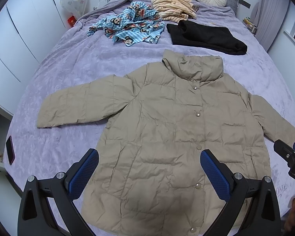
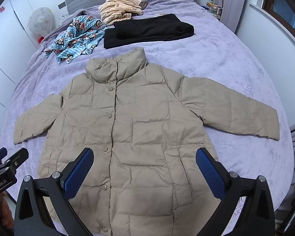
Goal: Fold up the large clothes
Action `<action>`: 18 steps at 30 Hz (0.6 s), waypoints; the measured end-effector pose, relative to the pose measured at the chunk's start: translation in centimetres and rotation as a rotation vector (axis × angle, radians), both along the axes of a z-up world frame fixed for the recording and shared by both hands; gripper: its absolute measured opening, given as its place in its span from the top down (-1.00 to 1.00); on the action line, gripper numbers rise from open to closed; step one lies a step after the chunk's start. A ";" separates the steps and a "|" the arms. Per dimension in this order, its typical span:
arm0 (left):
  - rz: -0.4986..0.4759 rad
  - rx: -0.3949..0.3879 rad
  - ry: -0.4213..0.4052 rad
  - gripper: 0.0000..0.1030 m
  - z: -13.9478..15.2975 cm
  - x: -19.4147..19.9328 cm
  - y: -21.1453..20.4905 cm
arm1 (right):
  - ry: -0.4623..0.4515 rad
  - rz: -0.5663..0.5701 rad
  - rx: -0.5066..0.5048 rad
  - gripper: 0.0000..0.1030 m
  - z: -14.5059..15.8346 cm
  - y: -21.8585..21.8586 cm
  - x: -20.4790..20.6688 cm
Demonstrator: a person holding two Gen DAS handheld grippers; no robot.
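From the left wrist, the tan puffy jacket (image 1: 167, 127) lies flat on the purple bed (image 1: 68, 68); grab the left sleeve low and fold it in. The left gripper (image 1: 149, 169) is wide apart above the hem. From the right wrist, the right gripper (image 2: 144, 167) is wide apart too, holding nothing, hem between its fingers

Matt quilted jacket (image 1: 167, 129) on plush velvety bedspread (image 1: 68, 68).
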State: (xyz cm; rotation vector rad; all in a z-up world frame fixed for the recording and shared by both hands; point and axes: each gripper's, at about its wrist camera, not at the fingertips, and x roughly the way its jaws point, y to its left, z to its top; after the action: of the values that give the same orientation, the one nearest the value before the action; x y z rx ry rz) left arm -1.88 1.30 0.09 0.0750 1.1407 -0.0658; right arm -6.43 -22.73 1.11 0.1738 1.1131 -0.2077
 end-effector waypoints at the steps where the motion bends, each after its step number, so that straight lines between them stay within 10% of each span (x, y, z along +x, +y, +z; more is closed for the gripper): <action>1: -0.001 0.000 0.001 -1.00 0.0 0.0 0.0 | -0.001 0.001 0.001 -1.00 0.0 -0.1 0.0; 18: 0.062 -0.094 0.129 -1.00 -4.8 2.3 6.3 | 0.075 0.020 0.123 -1.00 -2.3 2.6 0.8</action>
State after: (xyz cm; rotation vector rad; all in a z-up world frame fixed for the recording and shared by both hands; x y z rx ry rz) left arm 0.39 7.57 -4.68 -0.0490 1.2660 -0.0698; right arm -5.60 -20.15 -1.22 0.2660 1.2027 -0.1293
